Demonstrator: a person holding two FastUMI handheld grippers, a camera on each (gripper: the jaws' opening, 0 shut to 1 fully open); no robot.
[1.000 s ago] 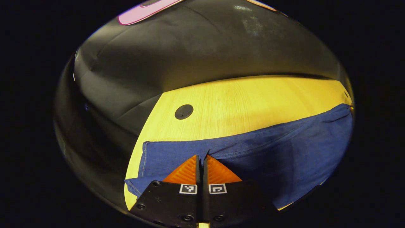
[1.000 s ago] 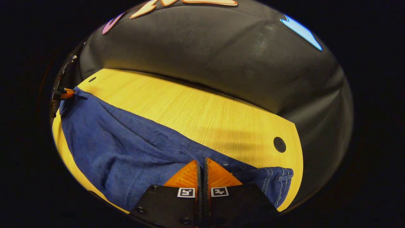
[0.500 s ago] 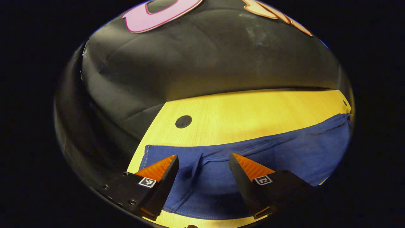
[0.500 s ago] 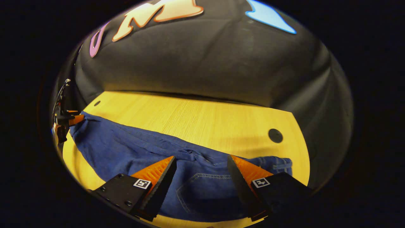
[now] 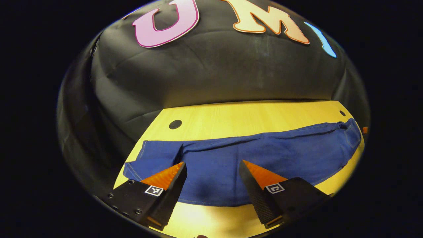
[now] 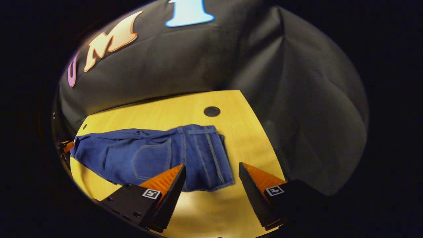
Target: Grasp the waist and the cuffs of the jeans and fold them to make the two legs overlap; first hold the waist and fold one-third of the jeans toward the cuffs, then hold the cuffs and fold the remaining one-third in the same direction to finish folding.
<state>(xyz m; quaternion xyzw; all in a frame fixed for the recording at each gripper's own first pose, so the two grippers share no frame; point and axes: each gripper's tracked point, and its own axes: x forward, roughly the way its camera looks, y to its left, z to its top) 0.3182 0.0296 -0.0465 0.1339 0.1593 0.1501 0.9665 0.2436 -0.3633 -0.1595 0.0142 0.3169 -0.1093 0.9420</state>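
The blue jeans [image 5: 264, 155] lie flat along the yellow wooden table [image 5: 248, 119], legs overlapped. Their cuffs [image 5: 138, 160] are at the left of the left gripper view and the waist [image 5: 350, 135] at the far right. My left gripper [image 5: 213, 178] hovers open above the cuff end, touching nothing. In the right gripper view the jeans [image 6: 142, 158] show a back pocket, and the waistband [image 6: 205, 155] is nearest. My right gripper [image 6: 211, 180] is open, just in front of the waist's edge, holding nothing.
Round black holes sit in the tabletop [image 5: 175, 124] [image 5: 342, 113] [image 6: 211, 111]. The table's right edge [image 6: 257, 132] runs close to the waist. Black cloth walls rise behind the table. A bare strip of table [image 6: 211, 211] lies between the jeans and the near edge.
Both grippers, shut on the jeans a second ago, opened and let go, then drew back and up. The jeans have settled flat on the table.
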